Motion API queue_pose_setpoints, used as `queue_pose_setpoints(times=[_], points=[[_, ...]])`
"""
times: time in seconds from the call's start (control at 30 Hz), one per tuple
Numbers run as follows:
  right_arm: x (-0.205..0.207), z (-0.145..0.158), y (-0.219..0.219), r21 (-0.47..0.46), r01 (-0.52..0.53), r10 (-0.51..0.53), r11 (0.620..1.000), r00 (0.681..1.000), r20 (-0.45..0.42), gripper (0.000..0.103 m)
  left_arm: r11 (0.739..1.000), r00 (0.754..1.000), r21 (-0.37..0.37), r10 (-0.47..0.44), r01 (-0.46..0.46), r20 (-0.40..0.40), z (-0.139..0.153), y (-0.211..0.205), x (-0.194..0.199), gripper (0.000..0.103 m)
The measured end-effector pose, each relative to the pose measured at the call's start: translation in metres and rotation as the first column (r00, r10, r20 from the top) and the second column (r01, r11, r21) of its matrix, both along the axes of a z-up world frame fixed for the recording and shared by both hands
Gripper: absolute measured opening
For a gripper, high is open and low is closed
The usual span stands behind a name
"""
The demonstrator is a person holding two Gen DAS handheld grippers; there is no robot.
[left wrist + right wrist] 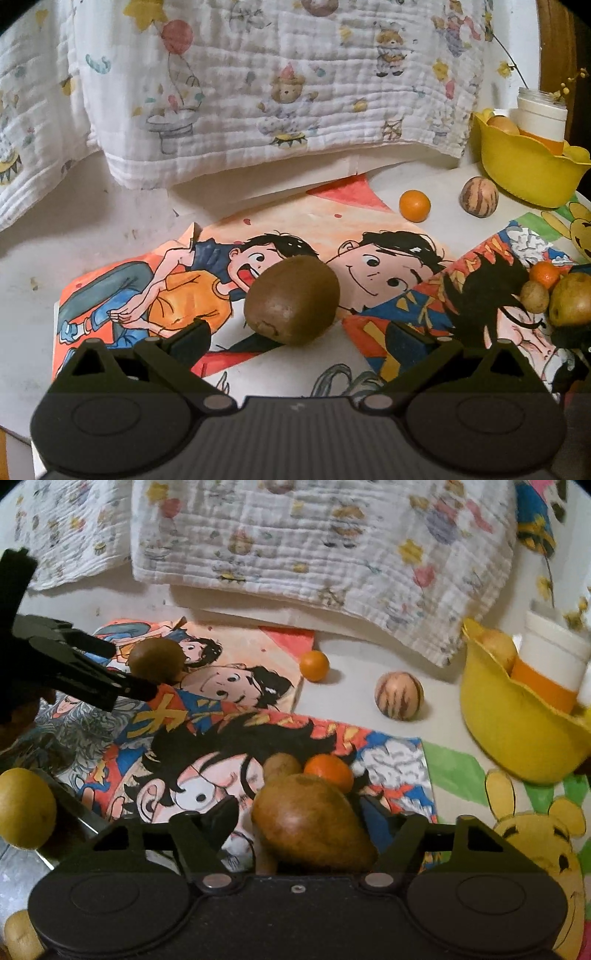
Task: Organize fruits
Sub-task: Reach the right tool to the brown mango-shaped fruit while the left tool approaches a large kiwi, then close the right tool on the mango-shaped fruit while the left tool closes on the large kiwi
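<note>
The left claw stands wide with nothing gripped; a brown kiwi lies on the desk just ahead of it, between the lines of the two fingers but apart from both. Under the kiwi is a cartoon drawing, one of several sheets spread over the desk. Beyond the claw a white printed blanket hangs down at the back. Ahead and to its right sit a small orange fruit and, just beside that, a striped round fruit, both near a yellow bowl that holds a pale fruit and a white and orange jar.

The right claw stands about half wide around a brown pear lying between its fingers; the right finger seems to touch it, while a gap shows at the left one, so I cannot tell whether it is truly gripped. Just past the pear, touching it or nearly so, are a small brownish fruit and a second small orange fruit, crowding the way ahead. To this claw's left a yellowish round fruit sits at the edge of view. Far ahead to the left, the other claw reaches toward the kiwi.

Counted: one kiwi, one pear, two small oranges, one striped fruit, one small brownish fruit, one yellowish fruit, one fruit in the bowl.
</note>
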State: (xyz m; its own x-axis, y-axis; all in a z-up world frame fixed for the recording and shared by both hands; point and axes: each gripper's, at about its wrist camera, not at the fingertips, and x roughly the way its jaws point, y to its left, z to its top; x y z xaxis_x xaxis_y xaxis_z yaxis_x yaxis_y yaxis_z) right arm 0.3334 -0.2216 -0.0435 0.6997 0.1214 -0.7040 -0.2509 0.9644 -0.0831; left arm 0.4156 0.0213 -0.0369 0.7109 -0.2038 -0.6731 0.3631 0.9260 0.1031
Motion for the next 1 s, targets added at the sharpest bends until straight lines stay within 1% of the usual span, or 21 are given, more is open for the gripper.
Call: queue_pose_setpoints(times=[0.07,0.17,0.33,0.5,0.63,0.73,0.9,1.0], points=[[0.003,0.000,0.008,-0.024,-0.016,0.016,1.000,1.000,0.010,0.068,1.000,1.000,-0.004,0.001,-0.001,0.003,-0.002,0.001,0.004,0.102],[0.007,0.001,0.015,-0.029,-0.031,0.032,0.999,0.999,0.023,0.068,1.000,1.000,-0.015,0.002,-0.002,0.000,-0.005,0.002,0.009,0.102],[0.010,0.003,0.022,-0.005,-0.045,0.046,0.999,0.998,0.035,0.068,1.000,1.000,0.000,-0.023,0.023,0.020,-0.006,-0.005,0.016,0.102],[0.005,0.002,0.017,0.027,-0.013,0.012,1.000,0.999,0.046,0.068,0.998,0.997,0.013,-0.065,0.065,0.030,-0.007,-0.015,0.020,0.102],[0.000,0.001,0.009,0.049,0.011,-0.013,0.999,0.999,0.039,0.070,0.996,0.996,0.016,-0.092,0.092,0.013,-0.010,-0.022,0.022,0.098],[-0.002,-0.001,0.005,0.051,0.017,-0.018,0.999,0.999,0.033,0.070,0.996,0.996,0.034,-0.087,0.086,0.022,-0.011,-0.025,0.022,0.097],[-0.004,-0.002,0.000,0.057,0.040,-0.041,0.998,0.999,0.025,0.071,0.997,0.997,0.044,-0.066,0.064,0.039,-0.012,-0.024,0.022,0.089],[-0.005,-0.002,0.000,0.048,0.048,-0.049,0.998,0.999,0.022,0.071,0.997,0.997,0.052,-0.064,0.062,0.046,-0.013,-0.024,0.022,0.086]])
